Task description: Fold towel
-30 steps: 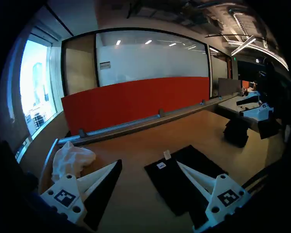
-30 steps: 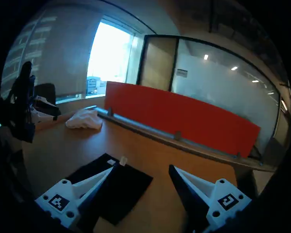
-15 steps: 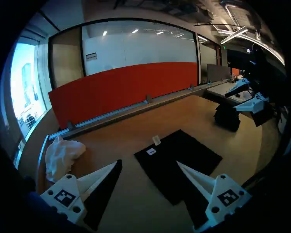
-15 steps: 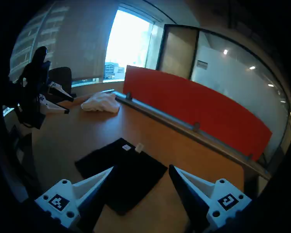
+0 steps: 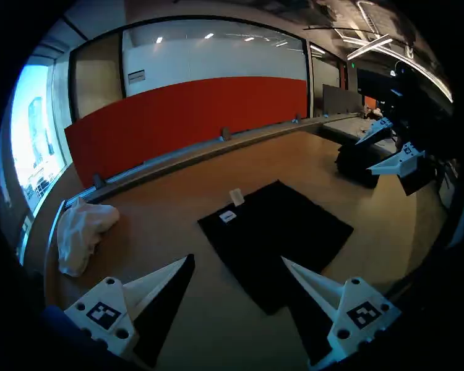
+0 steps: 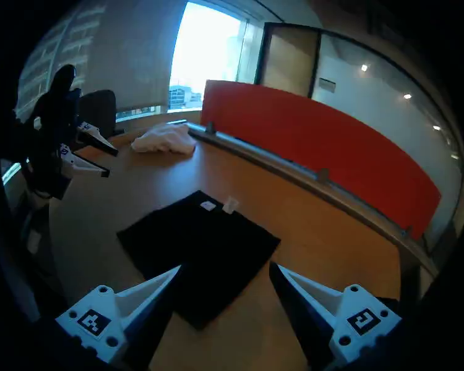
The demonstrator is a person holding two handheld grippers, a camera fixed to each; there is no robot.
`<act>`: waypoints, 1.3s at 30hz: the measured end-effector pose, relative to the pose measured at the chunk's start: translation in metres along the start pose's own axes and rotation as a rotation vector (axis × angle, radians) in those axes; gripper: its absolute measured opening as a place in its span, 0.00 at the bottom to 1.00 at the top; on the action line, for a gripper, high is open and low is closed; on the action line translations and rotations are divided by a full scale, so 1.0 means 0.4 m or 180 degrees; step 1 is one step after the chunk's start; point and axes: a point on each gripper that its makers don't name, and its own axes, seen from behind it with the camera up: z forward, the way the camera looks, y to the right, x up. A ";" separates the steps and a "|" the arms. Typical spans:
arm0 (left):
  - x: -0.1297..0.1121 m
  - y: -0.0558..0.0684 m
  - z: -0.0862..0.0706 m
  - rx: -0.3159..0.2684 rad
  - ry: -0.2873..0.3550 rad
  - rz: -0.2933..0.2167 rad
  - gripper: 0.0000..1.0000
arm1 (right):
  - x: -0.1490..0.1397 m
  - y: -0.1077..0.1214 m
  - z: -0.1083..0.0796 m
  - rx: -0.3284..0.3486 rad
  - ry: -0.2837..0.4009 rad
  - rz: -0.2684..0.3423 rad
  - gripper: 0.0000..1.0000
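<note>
Both views have tipped down over the counter (image 5: 170, 207), so the black towel (image 5: 275, 238) now sits higher and fuller in frame than a second ago. In the left gripper view, a white cloth (image 5: 80, 232) lies at far left. The towel is flat at centre like a diamond, its tagged corner toward the red divider (image 5: 189, 117); I cannot tell its long axis. The left tool (image 5: 236, 258) is spread apart with nothing between its fingers. The right gripper view adds a bright window (image 6: 207, 52) at the top, and the right tool (image 6: 225, 266) is likewise apart.
</note>
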 end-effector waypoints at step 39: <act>-0.354 0.144 0.171 -0.0514 -0.0852 0.0047 0.92 | -0.366 -0.115 0.154 0.0377 -0.0735 0.0072 1.00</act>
